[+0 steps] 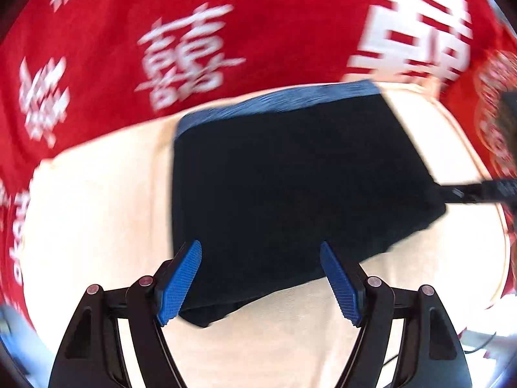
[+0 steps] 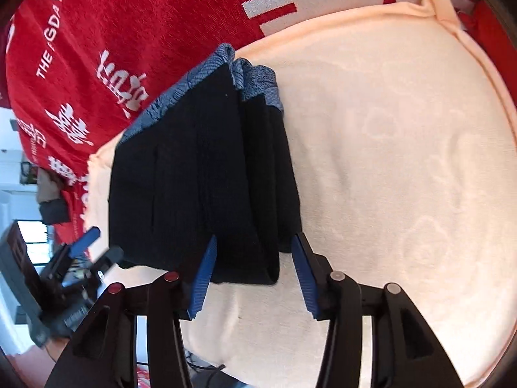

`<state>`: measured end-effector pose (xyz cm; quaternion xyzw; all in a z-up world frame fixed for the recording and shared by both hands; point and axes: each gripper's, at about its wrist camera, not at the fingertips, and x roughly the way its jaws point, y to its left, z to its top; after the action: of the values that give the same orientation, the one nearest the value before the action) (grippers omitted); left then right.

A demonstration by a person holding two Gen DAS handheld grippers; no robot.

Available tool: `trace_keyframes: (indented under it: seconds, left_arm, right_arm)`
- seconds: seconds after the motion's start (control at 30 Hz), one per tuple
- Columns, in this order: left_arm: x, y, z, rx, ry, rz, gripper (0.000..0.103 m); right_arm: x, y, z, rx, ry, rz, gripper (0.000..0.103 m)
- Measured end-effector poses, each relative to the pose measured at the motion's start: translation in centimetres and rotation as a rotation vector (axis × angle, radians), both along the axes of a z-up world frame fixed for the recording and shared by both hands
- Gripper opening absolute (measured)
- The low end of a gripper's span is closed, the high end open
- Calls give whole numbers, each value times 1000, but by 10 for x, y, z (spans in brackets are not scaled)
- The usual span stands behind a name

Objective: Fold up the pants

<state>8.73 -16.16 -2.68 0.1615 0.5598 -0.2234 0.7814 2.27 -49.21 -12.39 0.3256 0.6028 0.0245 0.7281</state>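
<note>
while both gape, right hand-held gripper (image 2: 253, 260) straddles pants (image 2: 200, 174).

Matt dark cloth pants (image 2: 200, 174) on soft terry towel (image 2: 387, 161).

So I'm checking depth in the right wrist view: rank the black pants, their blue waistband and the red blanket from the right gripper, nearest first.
1. Black pants, folded end between the open right gripper fingers.
2. Blue waistband, at the pants' far end.
3. Red blanket, beyond, upper left.
</note>
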Motion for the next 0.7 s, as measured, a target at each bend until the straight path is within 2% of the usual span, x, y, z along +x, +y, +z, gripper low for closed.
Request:
trace_keyframes:
  seconds: [0.07,0.17,0.27,0.43,0.53,0.7]
  left_arm:
    - [7,12,-6,12,22,37,77]
    - [14,24,-13,7,53,78,77]
    - [17,36,-12,-14,62,109,77]
    - [29,47,-29,-26,121,118,77]
    - [32,53,-43,-17,139,118,90]
    - [37,64,-53,-91,202,129,90]
  right_arm:
    - [-8,0,1,-27,8,0,54]
    - [-17,4,6,-111,54,-11,63]
    - [-25,11,12,-165,79,-22,64]
    - [-41,24,19,-182,91,-62,65]
    - [-45,37,23,-180,97,-97,65]
    - [-50,65,31,-185,95,-133,68]
